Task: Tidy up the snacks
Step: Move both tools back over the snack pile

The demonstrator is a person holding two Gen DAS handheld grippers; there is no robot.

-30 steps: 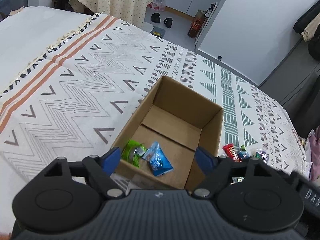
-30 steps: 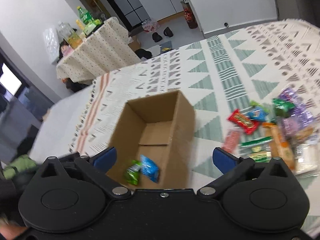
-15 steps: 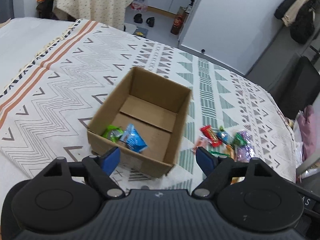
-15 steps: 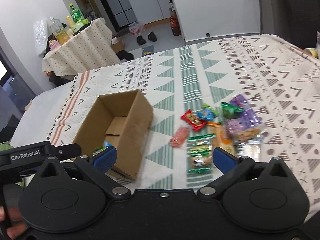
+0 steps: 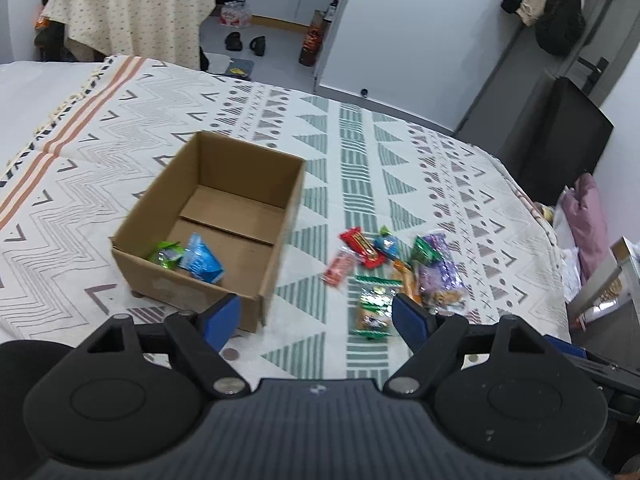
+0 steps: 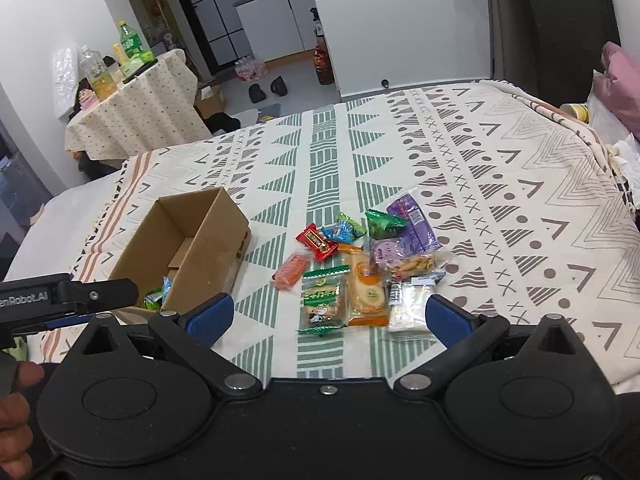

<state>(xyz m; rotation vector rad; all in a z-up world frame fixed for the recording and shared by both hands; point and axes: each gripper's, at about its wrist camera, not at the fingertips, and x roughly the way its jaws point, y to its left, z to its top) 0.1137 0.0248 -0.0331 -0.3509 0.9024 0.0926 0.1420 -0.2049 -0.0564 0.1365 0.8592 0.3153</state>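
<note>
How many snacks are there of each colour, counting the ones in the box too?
green snacks: 3
blue snacks: 2
red snack: 1
pink snack: 1
purple snacks: 2
orange snacks: 2
white or clear snacks: 2
Total: 13 that show; some overlap, so another may be hidden.

The left black two-finger gripper with blue pads (image 5: pixel 316 318) is held with its jaws spread wide, gripping nothing. The right black two-finger gripper with blue pads (image 6: pixel 329 316) is likewise wide apart and empty. A person's hand (image 6: pixel 14 412) shows at the lower left edge of the right wrist view.
</note>
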